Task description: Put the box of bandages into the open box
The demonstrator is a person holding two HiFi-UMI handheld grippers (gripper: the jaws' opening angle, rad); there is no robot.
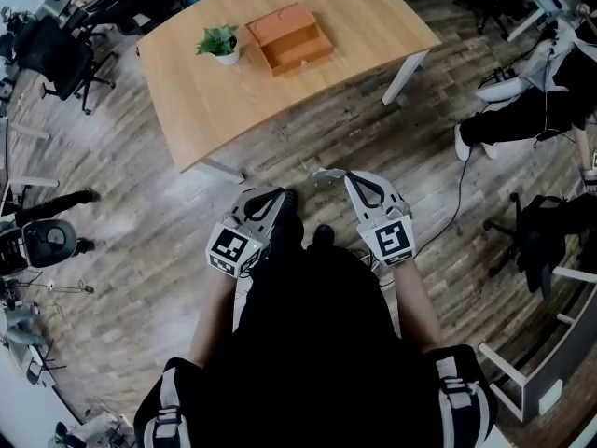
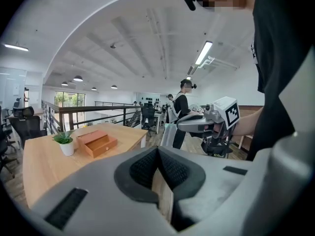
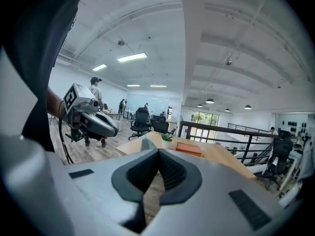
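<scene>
We saw left gripper [image 1: 277, 197] and right gripper [image 1: 348, 177] both closed, empty, well short of light wooden table [image 1: 364, 21]. Orange-brown wooden open box [image 1: 289, 37] sat on table beside small green potted plant [image 1: 219, 43]. Bandage box not found in any view. We judged step as approach; next move calls for reaching table, locating bandage box.

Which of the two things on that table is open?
The orange wooden box, right of the potted plant: its lower drawer is slid out.

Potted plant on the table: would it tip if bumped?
Probably light: the potted plant is small, in a little white pot. Likely to tip if nudged high, since its leaves spread wider than the pot. It stands right beside the wooden box, so a reach there could catch it.
</scene>
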